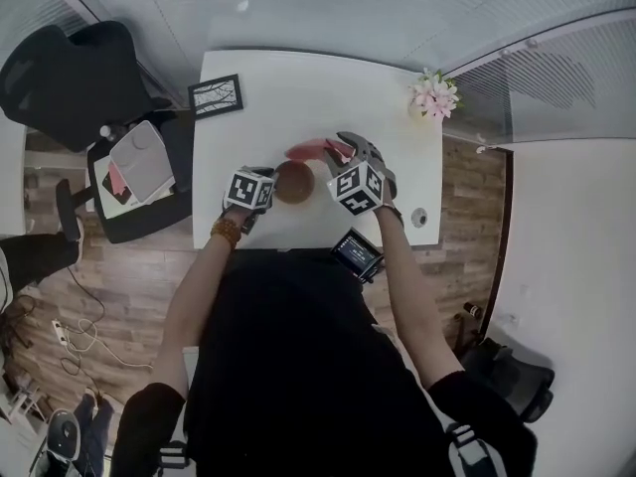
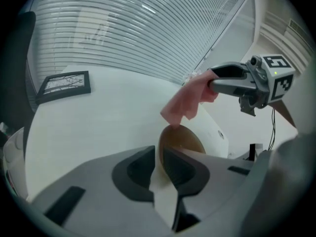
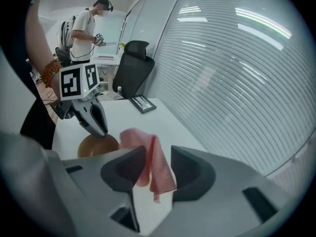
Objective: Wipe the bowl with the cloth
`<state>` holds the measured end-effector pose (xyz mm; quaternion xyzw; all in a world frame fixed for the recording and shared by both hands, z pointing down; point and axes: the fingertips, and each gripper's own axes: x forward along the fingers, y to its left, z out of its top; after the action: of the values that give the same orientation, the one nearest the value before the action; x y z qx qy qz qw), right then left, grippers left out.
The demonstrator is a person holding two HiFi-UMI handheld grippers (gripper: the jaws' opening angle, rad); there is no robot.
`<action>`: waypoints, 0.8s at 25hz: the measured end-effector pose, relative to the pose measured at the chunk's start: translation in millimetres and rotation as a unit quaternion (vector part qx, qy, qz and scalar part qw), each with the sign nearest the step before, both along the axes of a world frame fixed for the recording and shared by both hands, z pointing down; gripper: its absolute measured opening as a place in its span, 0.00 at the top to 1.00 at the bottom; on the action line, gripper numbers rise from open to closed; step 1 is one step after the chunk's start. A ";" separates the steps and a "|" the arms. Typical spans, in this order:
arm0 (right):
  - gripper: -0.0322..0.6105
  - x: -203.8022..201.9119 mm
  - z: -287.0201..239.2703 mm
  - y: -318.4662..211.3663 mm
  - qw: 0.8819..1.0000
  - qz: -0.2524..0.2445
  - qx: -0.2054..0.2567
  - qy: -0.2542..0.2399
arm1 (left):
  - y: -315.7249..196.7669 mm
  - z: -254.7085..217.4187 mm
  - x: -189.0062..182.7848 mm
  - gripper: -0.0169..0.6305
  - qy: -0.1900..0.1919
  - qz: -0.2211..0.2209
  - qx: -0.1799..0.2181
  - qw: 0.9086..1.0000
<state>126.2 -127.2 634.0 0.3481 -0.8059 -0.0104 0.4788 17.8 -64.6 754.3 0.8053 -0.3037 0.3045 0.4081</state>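
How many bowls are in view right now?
1. The bowl is by the desk's near edge, its rim pinched in the left gripper; the cloth hangs close by. No other bowl shows, and nothing looks likely to hide one.

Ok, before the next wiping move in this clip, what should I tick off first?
1. Hold on the bowl: the left tool is clamped on its rim: ok.
2. Grip on the cloth: the right tool stands open, and the cloth only hangs between its jaws: not ok.
3. Cloth near the bowl: its lower end hangs at the rim: ok.
4. Bowl resting on the table: cannot tell.
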 end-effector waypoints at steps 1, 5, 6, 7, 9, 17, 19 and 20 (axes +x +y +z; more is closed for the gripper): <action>0.70 -1.7 -3.8 0.0 1.000 -0.003 0.001 -0.010 | 0.8 0.5 -0.2 0.89 0.000 0.004 -0.001 1.000; 0.77 -27.5 -7.5 13.7 0.996 -0.027 -0.031 -0.082 | 2.2 2.4 1.1 0.89 -0.001 0.013 -0.006 1.000; 0.80 -32.5 -9.0 15.5 0.995 -0.025 -0.028 -0.095 | 2.3 2.8 1.7 0.89 -0.001 0.014 -0.007 1.000; 0.88 -35.2 -11.6 16.7 0.995 -0.023 -0.016 -0.098 | 2.5 3.3 2.3 0.89 0.000 0.015 -0.008 1.000; 0.92 -38.3 -15.6 25.8 0.996 -0.040 -0.002 -0.075 | 2.7 4.2 3.2 0.89 0.000 0.018 -0.011 1.000; 0.72 -54.1 46.0 27.6 0.981 -0.059 -0.148 -0.110 | 5.3 4.2 1.3 0.89 -0.002 0.026 -0.011 1.000; 0.72 -61.2 62.7 24.8 0.976 -0.055 -0.176 -0.117 | 6.7 5.6 0.9 0.89 -0.002 0.022 -0.016 1.000; 0.77 -60.2 69.0 23.3 0.977 -0.048 -0.178 -0.108 | 8.1 6.0 1.5 0.89 -0.001 0.020 -0.019 1.000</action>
<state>66.1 -103.8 702.9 0.2176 -0.8576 0.1480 0.4419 19.3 -56.5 760.3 0.8029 -0.2818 0.3190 0.4173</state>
